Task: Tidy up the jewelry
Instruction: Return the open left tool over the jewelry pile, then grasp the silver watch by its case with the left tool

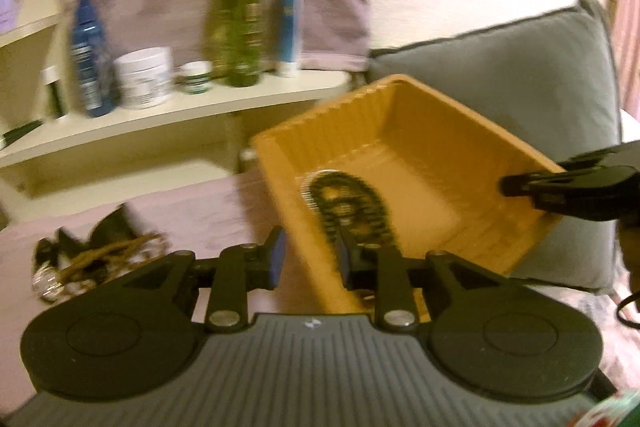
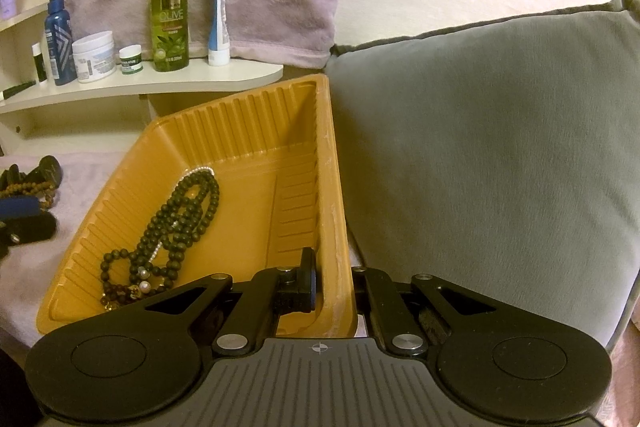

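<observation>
Grey fabric cushion (image 2: 500, 147) behind, touching the tray's far side. Ribbed orange plastic tray (image 2: 256, 131) tilted on the lilac bed cover (image 1: 192, 211), wall pinched by the closed fingers of the right gripper (image 2: 334, 287). Black beaded necklace (image 2: 180, 215) inside the tray, low on its floor. Left gripper (image 1: 310, 259) over the tray's near wall, fingers slightly parted, nothing pressed between. Tangle of brown beads (image 1: 104, 255) on the cover, left of the tray.

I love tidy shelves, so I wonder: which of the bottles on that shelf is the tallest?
The green spray bottle labelled OLIVE, with a clear nozzle on top. It rises above the dark blue bottle to its left and the white-and-blue tube to its right.
</observation>
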Available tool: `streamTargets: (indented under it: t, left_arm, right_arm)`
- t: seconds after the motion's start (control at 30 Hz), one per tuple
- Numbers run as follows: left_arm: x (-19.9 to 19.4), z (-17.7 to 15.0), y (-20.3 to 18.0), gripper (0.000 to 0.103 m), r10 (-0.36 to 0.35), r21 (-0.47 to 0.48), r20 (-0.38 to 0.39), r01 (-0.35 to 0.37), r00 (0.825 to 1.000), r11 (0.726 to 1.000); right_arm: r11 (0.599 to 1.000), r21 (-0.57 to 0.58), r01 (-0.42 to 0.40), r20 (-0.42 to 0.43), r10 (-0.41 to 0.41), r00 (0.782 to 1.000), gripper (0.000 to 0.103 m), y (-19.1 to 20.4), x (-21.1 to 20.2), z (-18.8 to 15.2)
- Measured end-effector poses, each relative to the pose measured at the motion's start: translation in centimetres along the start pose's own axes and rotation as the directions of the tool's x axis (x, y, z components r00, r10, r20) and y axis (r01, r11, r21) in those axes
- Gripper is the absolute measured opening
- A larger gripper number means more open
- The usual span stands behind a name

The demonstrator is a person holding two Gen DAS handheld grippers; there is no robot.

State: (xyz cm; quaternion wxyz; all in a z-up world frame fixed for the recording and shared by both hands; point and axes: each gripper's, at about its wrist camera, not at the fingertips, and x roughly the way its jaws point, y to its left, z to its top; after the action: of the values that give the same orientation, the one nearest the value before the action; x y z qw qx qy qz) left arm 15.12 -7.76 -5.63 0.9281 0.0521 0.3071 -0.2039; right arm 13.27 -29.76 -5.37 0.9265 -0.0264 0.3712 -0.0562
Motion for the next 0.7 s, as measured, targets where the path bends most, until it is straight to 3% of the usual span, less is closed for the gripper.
streamTargets:
  t: [0.17,0.37,0.7]
  left_arm:
    - [-1.0,-0.8,3.4,0.024,0.107,-0.047,0.002,-0.107,0.994,0.993]
    - [-1.9,-1.3,7.7,0.024,0.226,-0.107,-0.001,-0.224,0.974,0.969]
    - [-2.1,-2.5,12.3,0.024,0.348,-0.118,-0.031,-0.35,0.937,0.93]
  right_arm:
    - [1.0,0.0,0.0,0.001,0.0,1.0,0.005,0.0,-0.1,0.0]
    - [1.0,-0.004,0.003,-0.002,-0.003,1.0,0.005,0.0,0.0,0.0]
    - [1.0,-0.011,0.008,-0.006,-0.008,1.0,0.005,0.0,0.2,0.0]
